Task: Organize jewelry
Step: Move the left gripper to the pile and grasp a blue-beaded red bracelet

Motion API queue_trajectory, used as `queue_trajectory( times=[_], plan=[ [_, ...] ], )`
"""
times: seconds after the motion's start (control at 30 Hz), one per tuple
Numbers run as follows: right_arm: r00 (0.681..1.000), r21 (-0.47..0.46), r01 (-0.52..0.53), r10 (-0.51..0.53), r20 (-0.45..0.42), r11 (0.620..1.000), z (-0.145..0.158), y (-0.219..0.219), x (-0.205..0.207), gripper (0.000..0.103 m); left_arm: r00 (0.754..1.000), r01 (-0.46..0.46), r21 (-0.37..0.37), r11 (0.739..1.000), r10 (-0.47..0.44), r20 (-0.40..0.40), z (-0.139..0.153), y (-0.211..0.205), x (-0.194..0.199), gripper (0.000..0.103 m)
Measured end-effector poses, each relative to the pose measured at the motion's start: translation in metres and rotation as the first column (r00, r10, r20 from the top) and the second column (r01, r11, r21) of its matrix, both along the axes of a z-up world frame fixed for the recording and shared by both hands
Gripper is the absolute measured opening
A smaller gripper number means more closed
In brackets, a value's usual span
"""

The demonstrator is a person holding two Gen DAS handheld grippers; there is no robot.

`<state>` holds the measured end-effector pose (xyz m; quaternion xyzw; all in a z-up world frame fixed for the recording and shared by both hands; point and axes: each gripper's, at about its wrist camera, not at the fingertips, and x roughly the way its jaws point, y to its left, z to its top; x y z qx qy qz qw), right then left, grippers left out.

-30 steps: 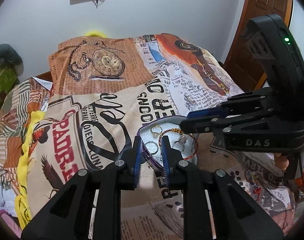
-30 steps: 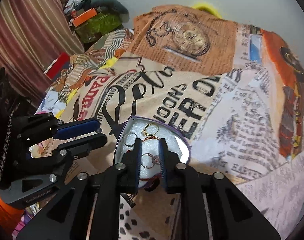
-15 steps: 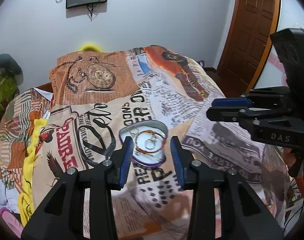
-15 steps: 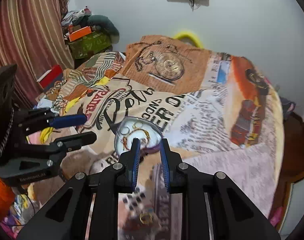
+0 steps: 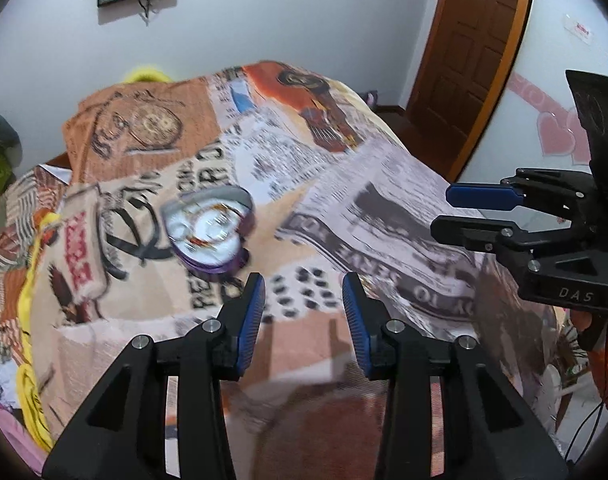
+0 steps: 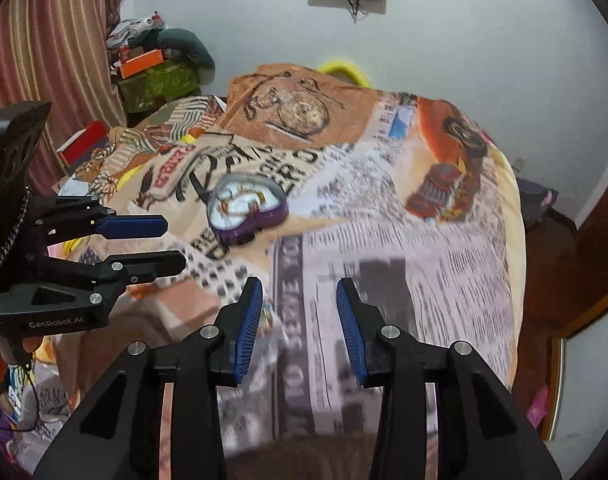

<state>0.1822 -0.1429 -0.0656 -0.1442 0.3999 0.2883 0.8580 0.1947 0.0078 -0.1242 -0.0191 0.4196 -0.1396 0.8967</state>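
Observation:
A purple heart-shaped jewelry box [image 5: 208, 232] lies open on the bed, white lining up, with rings and a beaded bracelet inside, blurred. It also shows in the right wrist view [image 6: 246, 210]. My left gripper [image 5: 303, 304] is open and empty, held back from the box, which lies ahead to its left. My right gripper [image 6: 298, 308] is open and empty, also well back from the box. Each gripper shows in the other's view, the right one [image 5: 480, 212] and the left one [image 6: 144, 244], both with jaws apart.
The bed is covered with a newspaper-print blanket [image 6: 384, 240]. A small piece of jewelry [image 6: 267, 314] lies on it near my right gripper's left finger. Boxes and clutter [image 6: 152, 68] stand at the far left by a curtain. A wooden door [image 5: 476, 52] is at the right.
Both grippers pulled back and up from the box, leaving the jewelry in it. The left opened first, then wider; the right opened in the last half second.

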Motion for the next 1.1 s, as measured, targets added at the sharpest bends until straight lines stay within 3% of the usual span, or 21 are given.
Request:
queue_trajectory(
  times=[0.33, 0.47, 0.73, 0.9, 1.1],
  plan=[
    [0.998, -0.035, 0.054, -0.055, -0.011, 0.998, -0.021, -0.029, -0.015, 0.035, 0.997, 0.043, -0.010, 0.999, -0.043, -0.059, -0.027, -0.037, 0.020, 0.039],
    [0.998, -0.028, 0.064, -0.064, -0.028, 0.998, -0.027, -0.036, -0.015, 0.035, 0.995, 0.060, -0.024, 0.998, -0.062, -0.084, -0.037, -0.048, 0.028, 0.031],
    [0.997, -0.026, 0.063, -0.064, -0.052, 0.998, -0.037, -0.042, -0.014, 0.035, 0.990, 0.119, 0.095, 0.988, -0.111, -0.086, -0.051, -0.070, 0.026, 0.025],
    [0.996, -0.022, 0.062, -0.064, -0.065, 0.998, -0.041, -0.041, -0.013, 0.035, 0.989, 0.127, 0.095, 0.987, -0.118, -0.091, -0.054, -0.071, 0.029, 0.023],
    [0.995, -0.011, 0.065, -0.066, -0.077, 0.998, -0.043, -0.041, -0.014, 0.035, 0.992, 0.111, 0.106, 0.988, -0.104, -0.077, -0.055, -0.071, 0.030, 0.005]
  ],
)
